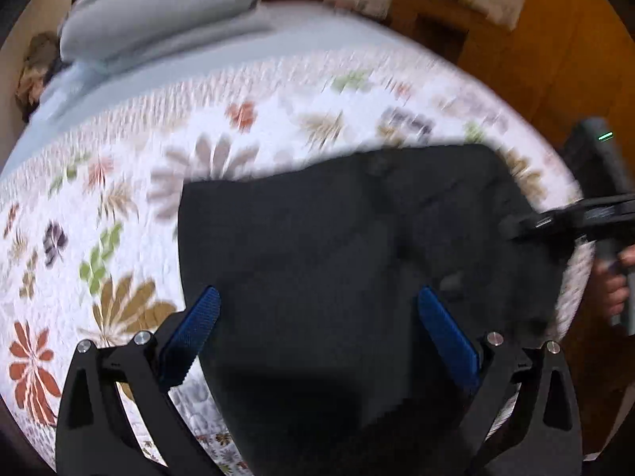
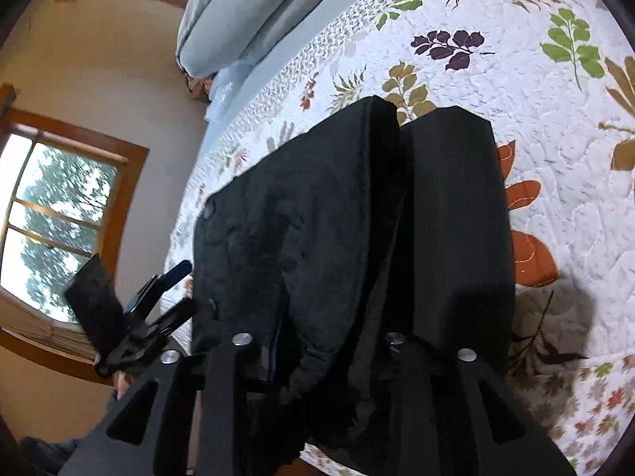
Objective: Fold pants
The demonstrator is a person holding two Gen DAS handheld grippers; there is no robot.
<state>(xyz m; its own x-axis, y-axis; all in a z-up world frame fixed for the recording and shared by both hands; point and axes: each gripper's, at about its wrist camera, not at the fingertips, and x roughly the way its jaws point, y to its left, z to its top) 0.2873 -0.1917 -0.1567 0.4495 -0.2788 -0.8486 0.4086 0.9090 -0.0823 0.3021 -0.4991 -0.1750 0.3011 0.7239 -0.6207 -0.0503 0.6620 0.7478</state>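
We see the left wrist view smeared with blur; the black pants (image 1: 337, 261) hide the right gripper's (image 2: 321, 317) fingertips, so we cannot judge its grip.

Black pants (image 1: 337, 246), folded into a flat bundle, near the floral quilt's (image 1: 119, 198) edge

Leaf-print quilt (image 2: 516, 79) — white, grey pillows (image 2: 222, 27), wood-framed window (image 2: 59, 222), cream wall (image 2: 99, 79)

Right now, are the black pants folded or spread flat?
Folded: the black pants lie on the quilt as a compact block with doubled layers.
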